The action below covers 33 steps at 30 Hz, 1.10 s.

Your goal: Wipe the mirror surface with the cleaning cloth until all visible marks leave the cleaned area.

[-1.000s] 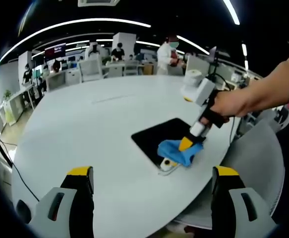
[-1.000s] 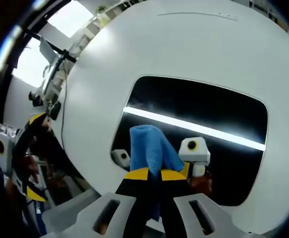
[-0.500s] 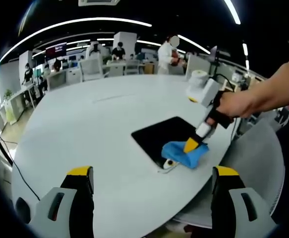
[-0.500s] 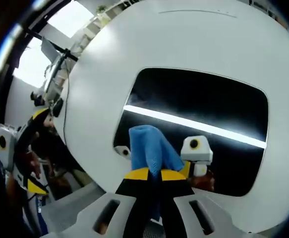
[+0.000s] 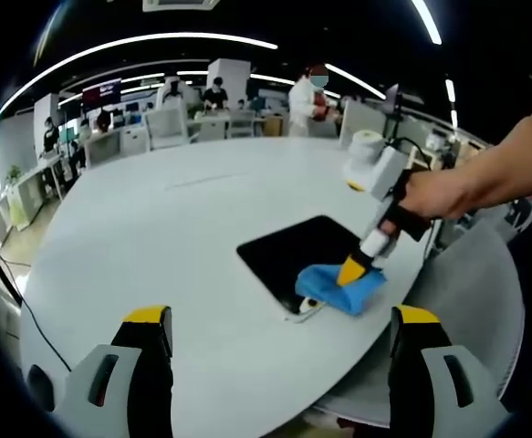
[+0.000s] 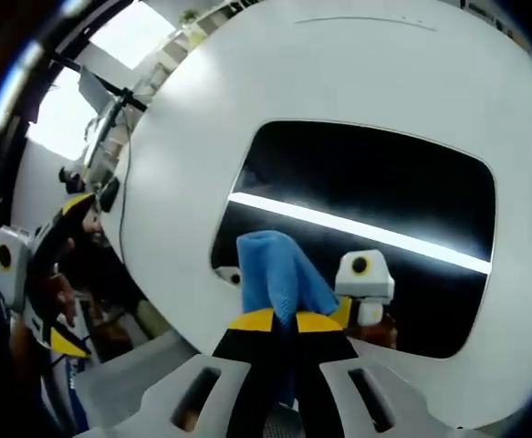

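Tool [image 5: 275,347] on our left side hangs with its yellow-tipped jaws wide apart and holding nothing, well short of the work. Ahead of it and to its right, on the round white tabletop [image 5: 156,237], lies the dark rectangular mirror [image 5: 288,255], its long axis running away from this tool toward the far right. Our right tool [image 5: 349,270] presses the bunched blue cleaning cloth [image 5: 339,290] onto the mirror's near corner.

From the right tool [image 6: 276,321], the jaws are clamped together on the cloth [image 6: 275,269], which rises just ahead of them over the mirror [image 6: 375,192]. We judge the stroke goes best with the cloth flat, steady pressure and overlapping passes along the long axis, which here crosses the tool's front from side to side.
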### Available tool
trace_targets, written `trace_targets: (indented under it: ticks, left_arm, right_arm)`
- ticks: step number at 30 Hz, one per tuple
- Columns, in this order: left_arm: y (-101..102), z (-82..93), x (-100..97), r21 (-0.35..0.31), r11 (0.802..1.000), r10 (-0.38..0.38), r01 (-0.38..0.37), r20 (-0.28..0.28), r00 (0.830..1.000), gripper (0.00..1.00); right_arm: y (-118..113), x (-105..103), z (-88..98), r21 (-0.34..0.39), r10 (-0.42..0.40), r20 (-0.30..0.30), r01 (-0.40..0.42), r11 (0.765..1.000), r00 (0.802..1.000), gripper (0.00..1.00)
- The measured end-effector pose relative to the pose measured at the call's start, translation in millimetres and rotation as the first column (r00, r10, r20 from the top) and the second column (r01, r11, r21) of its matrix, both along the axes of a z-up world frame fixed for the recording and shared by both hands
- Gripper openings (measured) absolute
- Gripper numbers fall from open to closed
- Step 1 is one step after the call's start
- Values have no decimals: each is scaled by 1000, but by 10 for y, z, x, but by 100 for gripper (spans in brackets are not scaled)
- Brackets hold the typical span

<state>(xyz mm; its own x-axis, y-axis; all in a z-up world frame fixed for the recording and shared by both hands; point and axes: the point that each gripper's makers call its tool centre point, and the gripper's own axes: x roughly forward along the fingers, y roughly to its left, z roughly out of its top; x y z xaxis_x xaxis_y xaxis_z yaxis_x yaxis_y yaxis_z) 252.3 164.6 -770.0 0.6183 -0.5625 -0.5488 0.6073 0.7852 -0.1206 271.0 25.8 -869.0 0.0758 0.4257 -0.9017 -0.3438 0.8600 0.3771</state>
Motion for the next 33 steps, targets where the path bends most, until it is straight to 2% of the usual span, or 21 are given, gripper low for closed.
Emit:
trace_targets:
  ticks: [13, 33]
  left_arm:
    - [12, 19, -29, 5, 1000, 7, -7, 2, 1000, 100]
    - [-81, 24, -19, 5, 1000, -11, 11, 5, 1000, 100]
  right_arm:
    - [-65, 10, -11, 0, -2, 5, 2, 1000, 1000, 1]
    - [-304, 29, 2, -5, -33, 9, 33, 999, 999, 1]
